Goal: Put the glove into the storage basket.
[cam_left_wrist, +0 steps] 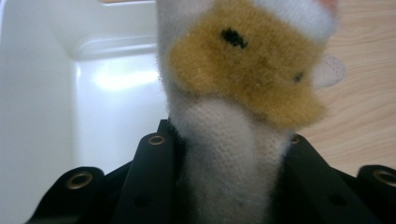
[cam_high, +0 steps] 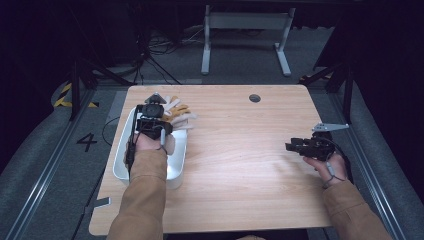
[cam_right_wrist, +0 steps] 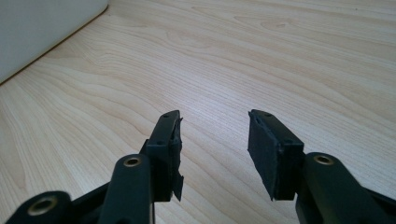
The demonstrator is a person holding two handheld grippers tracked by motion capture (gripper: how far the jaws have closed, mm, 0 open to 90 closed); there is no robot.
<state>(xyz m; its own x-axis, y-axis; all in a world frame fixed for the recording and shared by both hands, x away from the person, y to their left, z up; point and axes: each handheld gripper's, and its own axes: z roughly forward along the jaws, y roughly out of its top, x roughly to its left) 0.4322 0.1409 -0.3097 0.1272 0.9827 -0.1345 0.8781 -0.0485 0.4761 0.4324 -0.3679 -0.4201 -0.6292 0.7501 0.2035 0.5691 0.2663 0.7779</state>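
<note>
My left gripper [cam_high: 159,111] is shut on a fuzzy white and yellow cloth piece [cam_high: 178,113], knitted, with small black marks on its yellow patch [cam_left_wrist: 243,70]. The jaws clamp its white lower part, and the rest sticks out past the far right corner of a white tray [cam_high: 121,155] onto the table. In the left gripper view the cloth hides the jaw tips, and the tray's inner wall [cam_left_wrist: 42,93] lies to the left. My right gripper [cam_high: 289,146] rests low over the table's right side, pointing left. It is open [cam_right_wrist: 214,135] with nothing between its fingers.
The wooden table [cam_high: 240,165] has a round cable hole [cam_high: 254,98] near its far edge. The tray's outer wall [cam_right_wrist: 42,32] appears far off in the right gripper view. Beyond the table stand a white desk frame [cam_high: 245,30] and dark stands.
</note>
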